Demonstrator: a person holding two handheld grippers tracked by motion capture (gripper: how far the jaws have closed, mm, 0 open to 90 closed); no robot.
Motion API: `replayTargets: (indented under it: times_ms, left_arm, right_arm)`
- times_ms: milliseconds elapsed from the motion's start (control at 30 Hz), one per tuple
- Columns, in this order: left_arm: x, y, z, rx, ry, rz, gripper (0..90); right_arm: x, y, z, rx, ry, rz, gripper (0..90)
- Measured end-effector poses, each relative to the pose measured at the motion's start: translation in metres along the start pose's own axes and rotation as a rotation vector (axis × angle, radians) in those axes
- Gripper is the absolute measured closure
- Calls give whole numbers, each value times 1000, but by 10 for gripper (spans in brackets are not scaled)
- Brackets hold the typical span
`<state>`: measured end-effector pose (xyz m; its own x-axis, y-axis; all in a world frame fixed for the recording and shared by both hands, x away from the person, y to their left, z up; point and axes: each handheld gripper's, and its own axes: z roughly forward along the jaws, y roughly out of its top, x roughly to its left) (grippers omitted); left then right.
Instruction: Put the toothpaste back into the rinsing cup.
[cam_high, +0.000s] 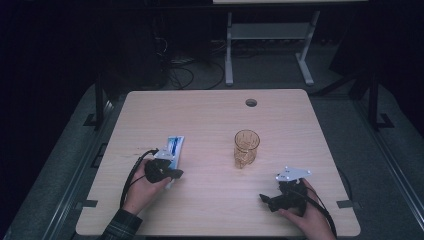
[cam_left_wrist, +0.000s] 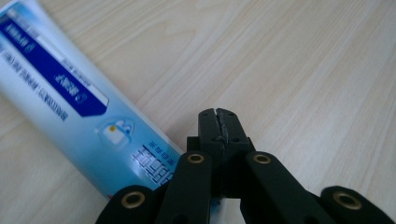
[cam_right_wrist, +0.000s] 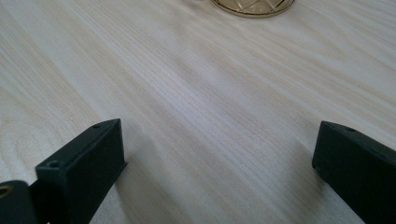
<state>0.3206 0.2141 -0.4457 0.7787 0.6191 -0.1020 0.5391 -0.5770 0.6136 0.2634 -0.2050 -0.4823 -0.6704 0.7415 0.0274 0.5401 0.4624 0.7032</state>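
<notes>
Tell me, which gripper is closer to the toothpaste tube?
Left. The left gripper, jaws shut, sits right beside the toothpaste tube; the right gripper is far across the table, past the glass cup.

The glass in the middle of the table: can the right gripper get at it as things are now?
Probably yes. The right gripper is open, its jaws spread wide, and bare table lies between it and the glass. The toothpaste tube lies off by the left gripper, out of the way.

The toothpaste tube (cam_left_wrist: 70, 107) carries white print on a dark blue band and blue East Asian characters beside a small tooth emblem; none of it is sharp enough to read.
</notes>
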Motion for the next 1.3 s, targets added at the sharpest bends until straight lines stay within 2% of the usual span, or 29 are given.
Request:
replayTargets:
  times_ms: [233,267,433,567,800,833,900,967,1100,1167,1300]
  left_arm:
    - [3,-13,-10,4,22,-18,900]
    - [4,-16,-12,13,35,-17,900]
    - [6,-20,-15,11,41,-30,900]
    - [6,-17,-19,-21,37,-37,889]
    - [10,-8,-32,-57,59,-53,723]
    - [14,-5,-36,-61,83,-61,645]
    - [15,-4,-37,-66,92,-65,617]
    - [20,-1,-38,-59,109,-72,545]
    - [27,4,-37,-49,131,-83,429]
    - [33,8,-35,-37,155,-94,387]
    - [42,16,-28,-36,171,-115,342]
  right_arm:
    - [0,0,0,-1,0,-1,16]
    - [0,0,0,-1,0,-1,17]
    - [0,0,0,-1,0,-2,17]
    - [0,0,0,-1,0,-1,17]
    - [0,0,0,-1,0,-2,16]
    - [0,0,0,0,0,0,17]
    - [0,0,0,0,0,0,17]
    - [0,0,0,0,0,1,17]
    - [0,0,0,-1,-2,1,16]
    - [0,0,0,-1,-2,1,17]
    - [0,0,1,-2,-2,-3,16]
